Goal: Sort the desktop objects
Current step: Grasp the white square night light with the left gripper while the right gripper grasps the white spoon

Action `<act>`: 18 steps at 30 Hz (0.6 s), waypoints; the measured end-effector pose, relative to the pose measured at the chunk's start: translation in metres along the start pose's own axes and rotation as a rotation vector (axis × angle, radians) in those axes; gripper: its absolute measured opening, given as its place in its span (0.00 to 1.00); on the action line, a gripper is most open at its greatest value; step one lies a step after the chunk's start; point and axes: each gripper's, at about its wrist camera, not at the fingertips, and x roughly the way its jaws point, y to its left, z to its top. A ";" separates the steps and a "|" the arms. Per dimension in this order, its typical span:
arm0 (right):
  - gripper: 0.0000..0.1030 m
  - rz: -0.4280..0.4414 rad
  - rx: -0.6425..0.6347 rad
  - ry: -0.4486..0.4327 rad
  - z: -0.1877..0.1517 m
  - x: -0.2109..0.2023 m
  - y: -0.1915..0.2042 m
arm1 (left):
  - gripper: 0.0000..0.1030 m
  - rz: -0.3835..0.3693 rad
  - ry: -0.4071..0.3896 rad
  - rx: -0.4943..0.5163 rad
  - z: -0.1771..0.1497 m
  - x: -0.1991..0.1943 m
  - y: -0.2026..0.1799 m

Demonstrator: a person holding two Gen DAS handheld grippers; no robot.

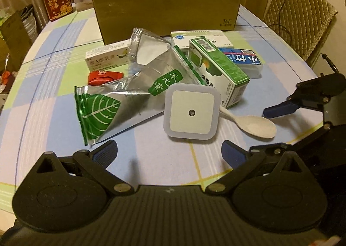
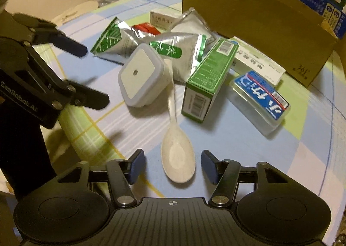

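- Centrally, a heap of small objects lies on a table (image 1: 151, 159) covered in a pastel checked cloth of blue, green and lilac.
- Behind the heap stands an open brown cardboard box (image 1: 166, 7), its flaps up.
- A cream plastic spoon (image 2: 178, 159) lies bowl-up on the cloth, its handle running back under a white square night light (image 2: 140, 75).
- The night light has rounded corners, a paler square face and a small dark dot at its middle; it leans tilted against the heap.
- Two crumpled silver foil pouches (image 1: 121, 103) with green leaf prints lie behind and left of the night light.
- A green and white carton (image 1: 218, 70) with a barcode lies on its side beside the spoon handle.
- A clear case with a blue label (image 2: 261, 96) sits just right of the carton.
- A small white box (image 1: 106, 57) and a red wrapper (image 1: 103, 77) sit at the heap's far left.
- The right tool (image 2: 173, 165) has its blue pads half apart on either side of the spoon's bowl, not touching it.
- The left tool (image 1: 168, 152) is spread wide and holds nothing, hovering near the night light.
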 end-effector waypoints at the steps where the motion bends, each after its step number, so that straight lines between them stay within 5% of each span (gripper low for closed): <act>1: 0.50 0.004 0.002 -0.003 0.001 0.001 -0.001 | 0.92 -0.007 0.003 0.002 0.000 0.003 0.000; 14: 0.39 0.011 -0.009 -0.007 0.000 -0.001 -0.008 | 0.89 -0.100 -0.015 0.018 0.007 0.022 -0.002; 18: 0.29 0.012 -0.023 -0.008 -0.001 -0.002 -0.006 | 0.89 -0.108 -0.021 0.021 0.009 0.027 -0.003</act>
